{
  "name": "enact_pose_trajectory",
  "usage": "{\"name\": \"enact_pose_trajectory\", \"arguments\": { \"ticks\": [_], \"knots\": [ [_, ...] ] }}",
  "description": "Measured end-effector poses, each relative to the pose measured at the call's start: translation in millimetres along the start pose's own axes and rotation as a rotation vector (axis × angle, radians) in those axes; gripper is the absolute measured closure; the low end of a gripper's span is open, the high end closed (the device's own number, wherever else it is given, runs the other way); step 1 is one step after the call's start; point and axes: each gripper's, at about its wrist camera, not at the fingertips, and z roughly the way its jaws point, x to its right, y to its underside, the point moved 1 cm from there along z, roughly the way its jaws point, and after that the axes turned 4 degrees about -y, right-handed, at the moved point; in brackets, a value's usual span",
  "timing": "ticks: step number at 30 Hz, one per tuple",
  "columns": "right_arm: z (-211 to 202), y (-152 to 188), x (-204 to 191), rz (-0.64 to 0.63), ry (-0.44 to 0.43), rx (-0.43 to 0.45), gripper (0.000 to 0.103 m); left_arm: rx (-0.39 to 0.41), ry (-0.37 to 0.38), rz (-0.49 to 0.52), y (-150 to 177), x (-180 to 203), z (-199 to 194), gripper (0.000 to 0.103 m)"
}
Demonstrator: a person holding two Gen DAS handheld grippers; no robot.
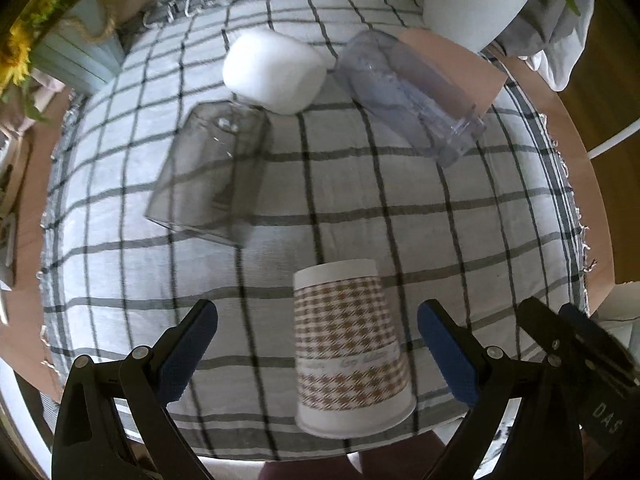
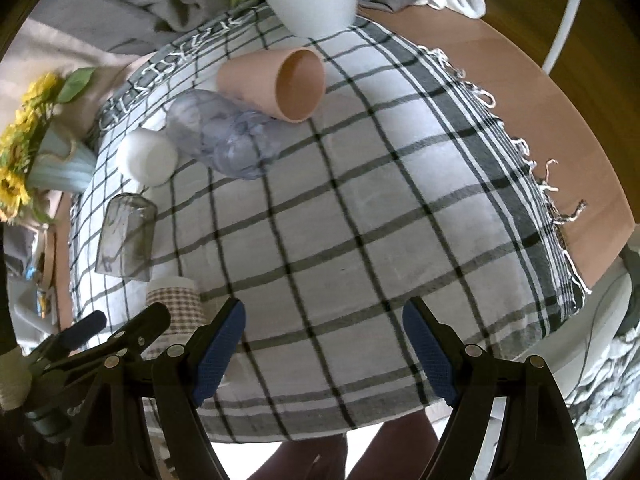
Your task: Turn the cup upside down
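Checked cloth (image 1: 460,220) covers the table. Left gripper (image 1: 318,344) jaws stand wide open around the upside-down paper cup (image 1: 348,344); right gripper (image 2: 324,344) jaws open, empty. A bump could tip it.

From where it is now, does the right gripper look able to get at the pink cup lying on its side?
Probably yes: the right gripper is open, with bare checked cloth between it and the pink cup.

Checked cloth (image 1: 420,216): white-grey, dark grid lines. On it:
- paper cup (image 1: 350,344), white, brown houndstooth bands
- smoky grey glass (image 1: 208,172)
- white cup (image 1: 274,70)
- clear bluish tumbler (image 1: 404,92)
- pink-beige cup (image 2: 276,82), brown inside

Beyond cloth: yellow sunflowers (image 2: 16,152).
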Motion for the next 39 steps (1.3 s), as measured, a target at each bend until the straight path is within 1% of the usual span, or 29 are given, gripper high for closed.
{"name": "enact_pose_trajectory", "arguments": {
  "ticks": [2,9,12,14,18,20,22,23,28,36,39],
  "knots": [
    [3,-1,3,0.011,-0.001,-0.011,0.022,-0.019,0.017,-0.011,-2,1,6,0.005],
    [13,-4,13,0.048,-0.008,-0.046,0.022,-0.072,0.036,-0.033,-13,4,22,0.008],
    [14,-5,16,0.058,-0.003,-0.045,0.022,-0.093,0.04,-0.034,-15,6,28,0.014],
    [15,-6,17,0.063,0.001,-0.046,0.022,-0.107,0.039,-0.034,-18,8,33,0.021],
    [17,-6,19,0.067,0.006,-0.052,0.022,-0.123,0.046,-0.038,-19,12,41,0.033],
    [18,-6,20,0.068,0.007,-0.056,0.022,-0.124,0.051,-0.036,-17,11,44,0.042],
    [19,-5,20,0.068,0.011,-0.059,0.022,-0.127,0.052,-0.033,-16,11,46,0.046],
    [19,-4,20,0.067,0.011,-0.059,0.022,-0.124,0.052,-0.035,-16,12,46,0.048],
    [17,-4,20,0.068,0.007,-0.054,0.022,-0.081,0.057,-0.041,-17,10,31,0.048],
    [5,-4,22,0.081,-0.012,-0.028,0.022,0.034,0.045,-0.013,-28,16,-4,0.048],
    [1,-3,22,0.082,-0.013,-0.019,0.022,0.063,0.047,-0.006,-34,17,-4,0.048]
  ]
}}
